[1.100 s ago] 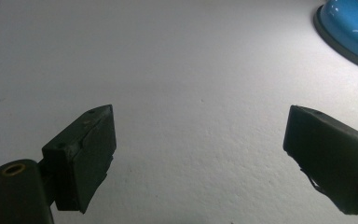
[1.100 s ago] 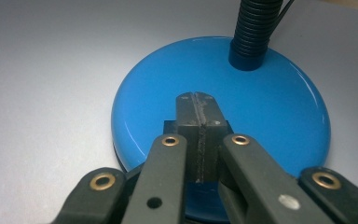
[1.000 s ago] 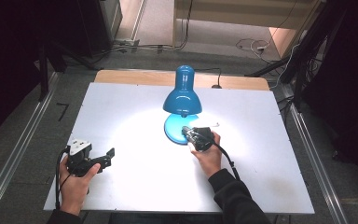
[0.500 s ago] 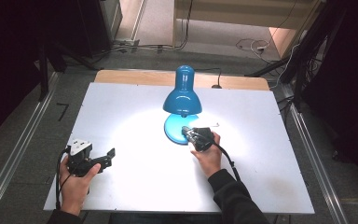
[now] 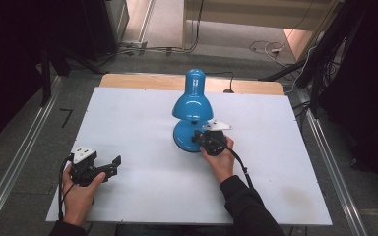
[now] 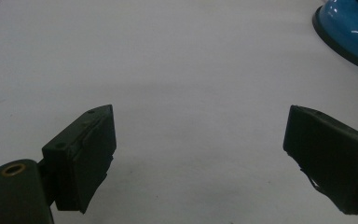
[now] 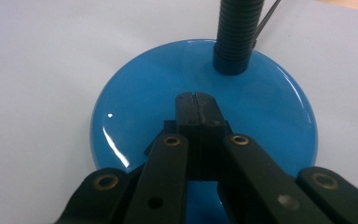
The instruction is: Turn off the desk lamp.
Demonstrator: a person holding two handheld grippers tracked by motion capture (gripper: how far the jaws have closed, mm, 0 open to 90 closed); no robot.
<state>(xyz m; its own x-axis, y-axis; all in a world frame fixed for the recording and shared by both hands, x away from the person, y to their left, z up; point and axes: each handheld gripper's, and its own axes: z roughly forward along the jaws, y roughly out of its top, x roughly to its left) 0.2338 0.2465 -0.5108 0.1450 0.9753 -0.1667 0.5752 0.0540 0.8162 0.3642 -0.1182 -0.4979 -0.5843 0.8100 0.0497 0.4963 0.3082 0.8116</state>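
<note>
R gripper jaws closed, empty, over lamp base; L gripper wide open, empty.

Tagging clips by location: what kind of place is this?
Likely a lab or workshop data-collection rig, not a home: a bare white table with a blue desk lamp, metal rails along the floor, and loose cables on the floor behind.
</note>
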